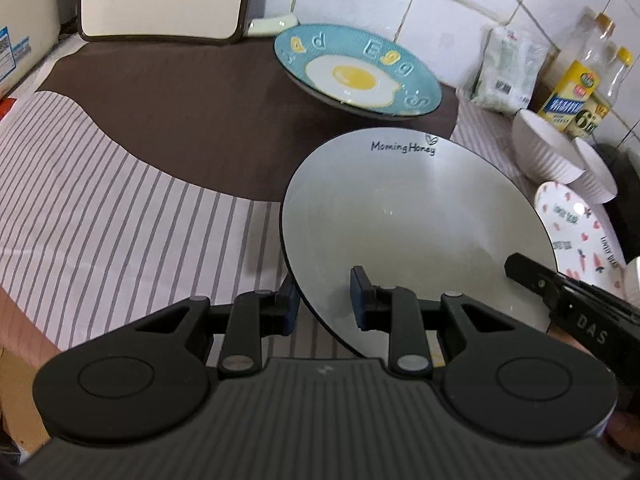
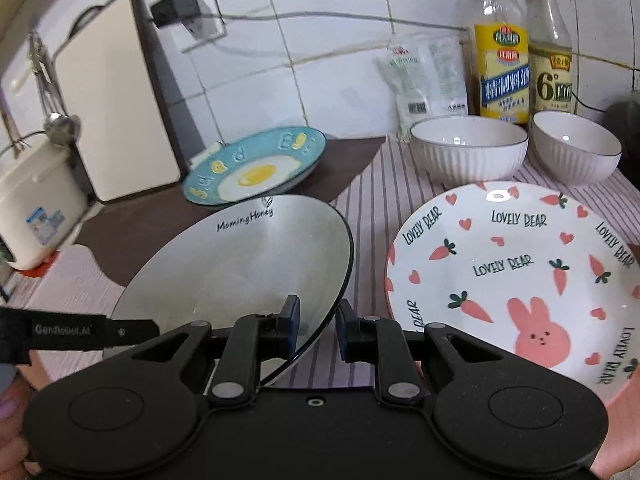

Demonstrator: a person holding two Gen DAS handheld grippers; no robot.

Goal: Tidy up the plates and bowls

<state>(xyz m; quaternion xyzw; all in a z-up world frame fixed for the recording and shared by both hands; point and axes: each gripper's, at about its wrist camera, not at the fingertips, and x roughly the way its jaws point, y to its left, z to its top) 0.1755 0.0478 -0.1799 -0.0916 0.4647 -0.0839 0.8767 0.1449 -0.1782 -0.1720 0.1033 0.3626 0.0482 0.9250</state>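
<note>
A white "Morning Honey" plate point(image 1: 412, 224) with a dark rim is held tilted above the striped cloth by both grippers. My left gripper point(image 1: 326, 300) is shut on its near left rim. My right gripper point(image 2: 318, 326) is shut on its near right rim point(image 2: 248, 264). A blue fried-egg plate point(image 1: 356, 72) lies behind it, also in the right wrist view point(image 2: 256, 166). A pink "Lovely Bear" rabbit plate point(image 2: 516, 276) lies to the right, also at the left wrist view's edge point(image 1: 580, 232). Two white ribbed bowls point(image 2: 468, 148) point(image 2: 576, 148) stand behind it.
Two sauce bottles point(image 2: 504, 64) point(image 2: 552, 56) and a plastic packet point(image 2: 428, 76) stand against the tiled wall. A white cutting board point(image 2: 108, 100) leans at the back left beside a white container point(image 2: 36, 208). The table has a striped and brown cloth point(image 1: 120, 200).
</note>
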